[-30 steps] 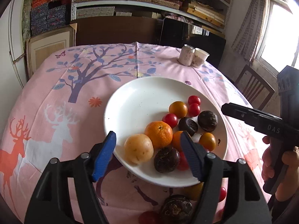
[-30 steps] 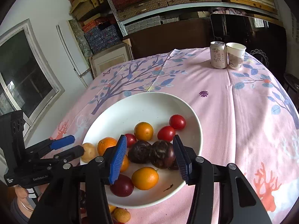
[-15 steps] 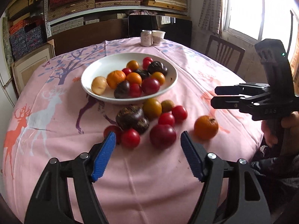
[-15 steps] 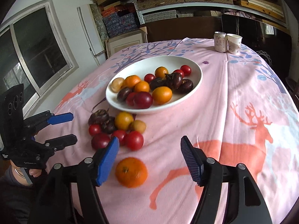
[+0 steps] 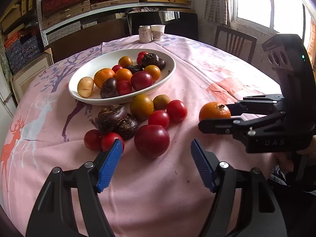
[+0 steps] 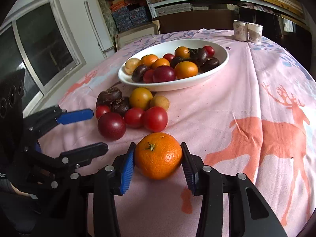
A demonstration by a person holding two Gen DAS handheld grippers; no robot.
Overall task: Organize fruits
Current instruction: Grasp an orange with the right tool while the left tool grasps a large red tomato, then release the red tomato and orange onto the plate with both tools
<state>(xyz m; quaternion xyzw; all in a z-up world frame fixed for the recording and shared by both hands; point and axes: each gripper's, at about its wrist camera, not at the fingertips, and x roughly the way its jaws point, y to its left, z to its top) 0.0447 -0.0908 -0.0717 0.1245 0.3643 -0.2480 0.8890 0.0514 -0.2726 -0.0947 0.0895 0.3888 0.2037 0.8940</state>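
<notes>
A white plate (image 5: 83, 96) (image 6: 221, 67) holds several oranges, tomatoes, plums and dark fruits. A loose pile lies in front of it on the pink cloth: a big dark red plum (image 5: 152, 143) (image 6: 111, 126), red tomatoes (image 5: 176, 110) (image 6: 155, 118), dark fruits (image 5: 110, 116) and a yellow-orange fruit (image 5: 141, 106). My right gripper (image 6: 158, 158) (image 5: 215, 116) is shut on an orange mandarin (image 6: 158, 156) (image 5: 214, 111) that rests on the cloth. My left gripper (image 5: 156, 165) (image 6: 86, 130) is open and empty, just in front of the plum.
A can (image 5: 145, 34) and a paper cup (image 5: 157, 32) stand at the table's far edge. A wooden chair (image 5: 235, 41) stands at the right, shelves and boxes behind. The near table edge runs just under both grippers.
Both grippers pulled back from over the plate to the near side. The right gripper's jaws have closed onto the mandarin, which was lying loose between them half a second ago.
</notes>
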